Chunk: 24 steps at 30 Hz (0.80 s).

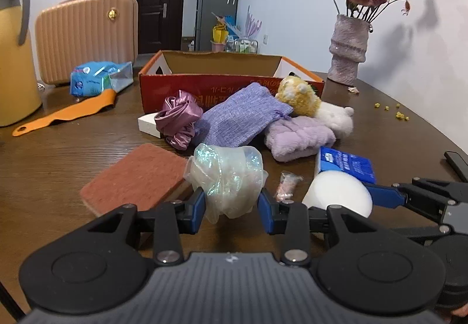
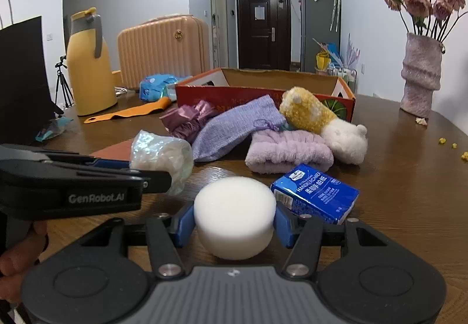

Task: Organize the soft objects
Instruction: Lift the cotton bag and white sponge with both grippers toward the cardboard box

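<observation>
My left gripper [image 1: 231,207] is shut on a crumpled iridescent plastic bundle [image 1: 226,177], held just above the table. My right gripper [image 2: 234,224] is shut on a round white sponge [image 2: 234,215], whose sides its blue pads press. That sponge [image 1: 339,192] and the right gripper show at the right of the left wrist view. Behind lie a purple satin scrunchie [image 1: 178,119], a lilac knit pouch [image 1: 242,119], a lilac fluffy towel [image 1: 298,139], a yellow-and-white plush toy [image 1: 310,107] and a blue tissue pack [image 2: 316,198]. An open red cardboard box [image 1: 228,84] stands further back.
A reddish scouring pad [image 1: 137,177] lies left of the bundle. Behind it are an orange shoehorn [image 1: 67,113], a blue wet-wipe pack [image 1: 93,81], a pink case [image 1: 87,37] and a yellow jug [image 2: 87,66]. A vase of dried roses [image 1: 348,52] stands at the back right. A person's hand [image 2: 17,253] holds the left gripper.
</observation>
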Each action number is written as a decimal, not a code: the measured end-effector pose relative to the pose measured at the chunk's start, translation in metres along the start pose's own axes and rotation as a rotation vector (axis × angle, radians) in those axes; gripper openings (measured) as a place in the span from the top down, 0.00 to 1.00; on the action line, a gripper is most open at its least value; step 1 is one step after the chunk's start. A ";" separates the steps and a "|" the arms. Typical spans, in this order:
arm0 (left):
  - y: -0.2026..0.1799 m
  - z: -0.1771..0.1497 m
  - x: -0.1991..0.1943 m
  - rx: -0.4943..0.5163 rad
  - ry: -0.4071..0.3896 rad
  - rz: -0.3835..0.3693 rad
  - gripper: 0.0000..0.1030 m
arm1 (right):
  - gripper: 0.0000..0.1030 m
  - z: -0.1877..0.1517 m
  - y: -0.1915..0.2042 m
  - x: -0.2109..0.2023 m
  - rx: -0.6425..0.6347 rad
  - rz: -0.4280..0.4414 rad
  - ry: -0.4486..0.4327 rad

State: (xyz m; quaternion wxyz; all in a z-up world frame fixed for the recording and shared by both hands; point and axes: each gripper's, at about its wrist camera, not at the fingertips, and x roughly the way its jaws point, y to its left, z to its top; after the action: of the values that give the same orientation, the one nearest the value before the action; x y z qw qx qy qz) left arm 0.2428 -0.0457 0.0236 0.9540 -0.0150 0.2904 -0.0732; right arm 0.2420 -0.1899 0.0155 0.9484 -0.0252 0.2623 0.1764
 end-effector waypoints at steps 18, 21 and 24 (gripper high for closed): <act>-0.003 -0.030 -0.076 0.013 -0.081 0.018 0.63 | 0.46 -0.014 0.017 -0.068 -0.025 -0.025 -0.099; -0.004 -0.034 -0.085 0.015 -0.094 0.022 0.63 | 0.46 -0.016 0.019 -0.076 -0.027 -0.029 -0.114; -0.003 -0.038 -0.093 0.016 -0.106 0.025 0.63 | 0.46 -0.019 0.021 -0.083 -0.030 -0.033 -0.124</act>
State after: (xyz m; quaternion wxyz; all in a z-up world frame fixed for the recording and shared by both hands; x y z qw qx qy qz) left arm 0.1446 -0.0339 0.0437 0.9690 -0.0076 0.2391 -0.0625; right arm 0.1590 -0.1994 0.0425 0.9652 -0.0329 0.1997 0.1657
